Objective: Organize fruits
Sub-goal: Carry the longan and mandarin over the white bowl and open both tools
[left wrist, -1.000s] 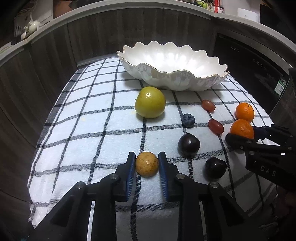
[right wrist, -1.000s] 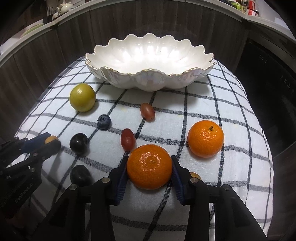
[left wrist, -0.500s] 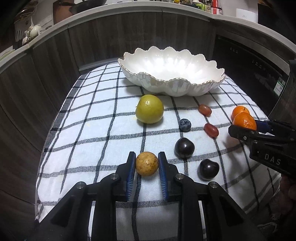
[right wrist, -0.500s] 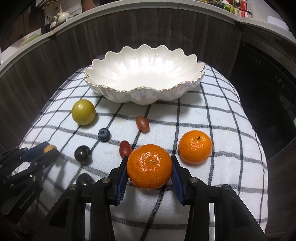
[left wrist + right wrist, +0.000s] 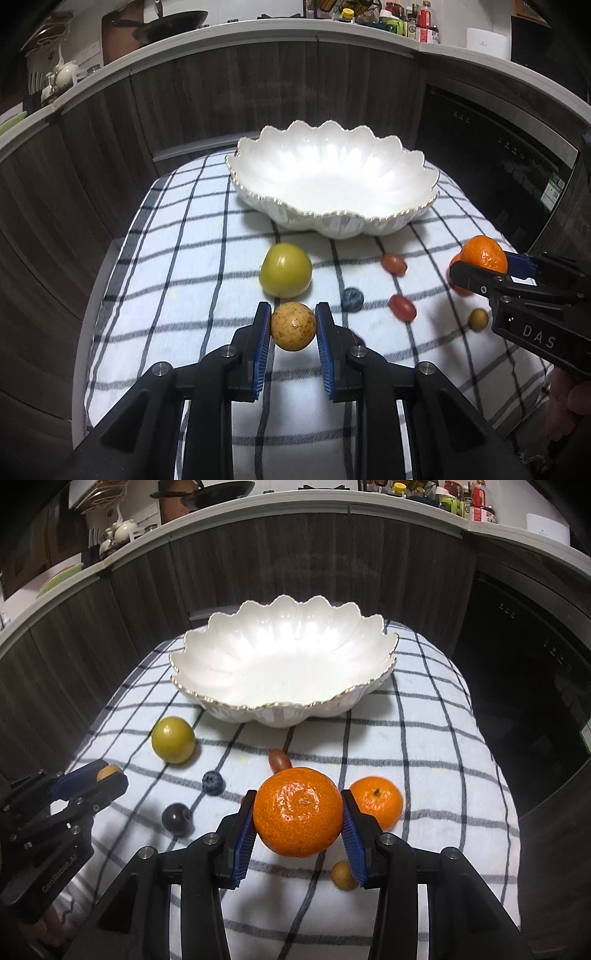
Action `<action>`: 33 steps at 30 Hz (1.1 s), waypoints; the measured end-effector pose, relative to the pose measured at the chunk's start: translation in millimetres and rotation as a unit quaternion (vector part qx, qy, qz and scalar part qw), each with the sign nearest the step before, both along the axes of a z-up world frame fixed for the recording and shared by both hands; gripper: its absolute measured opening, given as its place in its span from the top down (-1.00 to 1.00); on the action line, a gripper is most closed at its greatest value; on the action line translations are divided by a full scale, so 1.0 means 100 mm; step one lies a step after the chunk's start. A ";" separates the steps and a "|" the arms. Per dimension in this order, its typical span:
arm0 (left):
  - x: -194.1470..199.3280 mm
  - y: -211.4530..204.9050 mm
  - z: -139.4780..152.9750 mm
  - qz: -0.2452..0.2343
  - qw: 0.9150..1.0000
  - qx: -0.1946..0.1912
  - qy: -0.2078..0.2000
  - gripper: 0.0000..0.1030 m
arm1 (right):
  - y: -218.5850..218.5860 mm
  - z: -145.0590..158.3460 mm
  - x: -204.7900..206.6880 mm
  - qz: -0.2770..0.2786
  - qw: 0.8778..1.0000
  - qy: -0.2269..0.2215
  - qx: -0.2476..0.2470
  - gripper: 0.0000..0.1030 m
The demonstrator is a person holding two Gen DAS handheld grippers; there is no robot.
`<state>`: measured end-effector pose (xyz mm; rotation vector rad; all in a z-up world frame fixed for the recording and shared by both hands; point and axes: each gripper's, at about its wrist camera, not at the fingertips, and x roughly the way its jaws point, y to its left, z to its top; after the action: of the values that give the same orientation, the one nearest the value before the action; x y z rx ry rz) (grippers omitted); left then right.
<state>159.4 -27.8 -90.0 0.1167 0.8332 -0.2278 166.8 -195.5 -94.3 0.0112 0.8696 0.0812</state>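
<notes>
left wrist view: the left tongs (image 5: 293,332) are clamped on a small speckled tan fruit (image 5: 293,326), held clear above the checked cloth (image 5: 192,258) that covers the counter. ahead sits the white scalloped bowl (image 5: 332,218), with nothing in it. on the cloth lie one yellow-green fruit (image 5: 285,270), one blueberry (image 5: 352,299), two red grapes (image 5: 393,264) (image 5: 402,307) and one more small tan fruit (image 5: 478,319). at the right edge the right tongs (image 5: 476,271) grip a mandarin (image 5: 484,254), with a sliver of a second orange fruit showing behind them.

right wrist view: the right tongs (image 5: 298,825) are clamped on the mandarin (image 5: 298,811), also off the cloth. a second mandarin (image 5: 376,802) rests just beside it on the cloth. here i count one yellow-green fruit (image 5: 173,744), one blueberry (image 5: 213,782), one dark cherry (image 5: 177,816), one red grape (image 5: 279,759) partly hidden behind the held mandarin, and one small tan fruit (image 5: 343,875) near the right finger. the left tongs (image 5: 107,775) show at the left edge with their tan fruit.

judging by this, the step in hand is carrying the first two fruits to the bowl (image 5: 284,672). the next move calls for bringing both hands forward over the rim, low enough that the fruit does not bounce on the hard bowl, then letting go; the hands should keep apart as they converge.
</notes>
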 end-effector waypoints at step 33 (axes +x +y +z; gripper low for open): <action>0.85 -0.19 0.57 -0.012 0.999 -0.018 -0.045 0.52 | -0.28 0.63 0.74 -0.019 0.997 -0.073 -0.009 0.15</action>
<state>244.9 -47.2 -32.9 0.1026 0.7385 -0.2574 240.6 -223.9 -31.7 0.0050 0.7229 0.0387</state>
